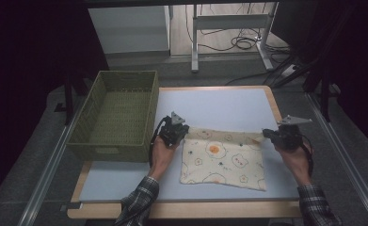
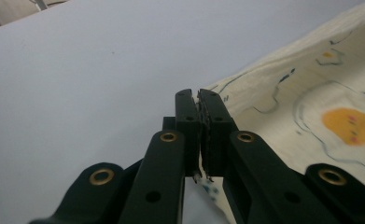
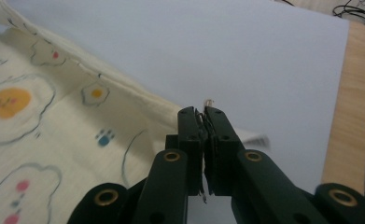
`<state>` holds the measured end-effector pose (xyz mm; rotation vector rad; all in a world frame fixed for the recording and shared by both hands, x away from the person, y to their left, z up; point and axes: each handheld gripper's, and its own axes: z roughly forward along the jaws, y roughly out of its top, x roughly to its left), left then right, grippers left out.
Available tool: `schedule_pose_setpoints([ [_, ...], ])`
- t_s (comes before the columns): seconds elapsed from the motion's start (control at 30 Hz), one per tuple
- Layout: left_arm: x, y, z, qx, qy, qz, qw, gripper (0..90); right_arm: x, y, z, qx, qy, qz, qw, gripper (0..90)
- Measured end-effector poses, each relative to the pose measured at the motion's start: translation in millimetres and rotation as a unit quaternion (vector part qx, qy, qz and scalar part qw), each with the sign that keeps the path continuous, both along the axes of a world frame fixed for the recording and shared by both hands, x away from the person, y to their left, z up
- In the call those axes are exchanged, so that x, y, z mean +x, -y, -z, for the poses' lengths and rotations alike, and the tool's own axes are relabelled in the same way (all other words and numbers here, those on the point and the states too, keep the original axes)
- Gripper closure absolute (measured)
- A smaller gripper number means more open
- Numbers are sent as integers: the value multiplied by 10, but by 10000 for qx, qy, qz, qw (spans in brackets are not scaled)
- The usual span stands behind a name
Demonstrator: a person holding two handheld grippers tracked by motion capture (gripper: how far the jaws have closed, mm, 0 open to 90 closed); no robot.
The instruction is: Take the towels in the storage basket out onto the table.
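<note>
We cannot see the pinched corners themselves: in the high view the left gripper (image 1: 182,131) and the right gripper (image 1: 265,133) cover the far corners of the cloth (image 1: 221,160), and our sleeves are cut off by the bottom edge. In the left gripper view the jaws stand clenched together on the cloth (image 2: 306,112), whose hem runs up to their right side and shows as a sliver of fabric below the pads. In the right gripper view the jaws are likewise clamped on the cloth (image 3: 54,130), which spreads away to their left, with a frayed bit poking out at the tips. The cloth, cream with fried-egg prints, lies on the pale blue table (image 1: 219,106), just right of the green basket (image 1: 117,113), stretched between our two grippers.
</note>
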<state>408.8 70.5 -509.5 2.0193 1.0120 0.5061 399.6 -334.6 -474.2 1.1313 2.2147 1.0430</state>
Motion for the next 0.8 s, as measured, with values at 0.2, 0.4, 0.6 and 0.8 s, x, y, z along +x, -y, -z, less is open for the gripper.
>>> schedule_pose_setpoints([
  [0.2, -329, -37, 13, -81, 126, 189, 9997, 876, -266, 50, 45, 19, -16, -144, 9999, 858],
  [0.4, -635, -162, 85, -466, 17, 476, 9978, 876, -621, 106, 67, 231, -51, -298, 9993, 859],
  [0.6, -897, -204, 96, -558, -14, 732, 9958, 876, -940, 129, 128, 293, -156, -399, 9987, 859],
  [0.8, -1101, -223, 91, -510, 21, 865, 9949, 873, -1187, 119, 162, 383, -185, -558, 9975, 858],
])
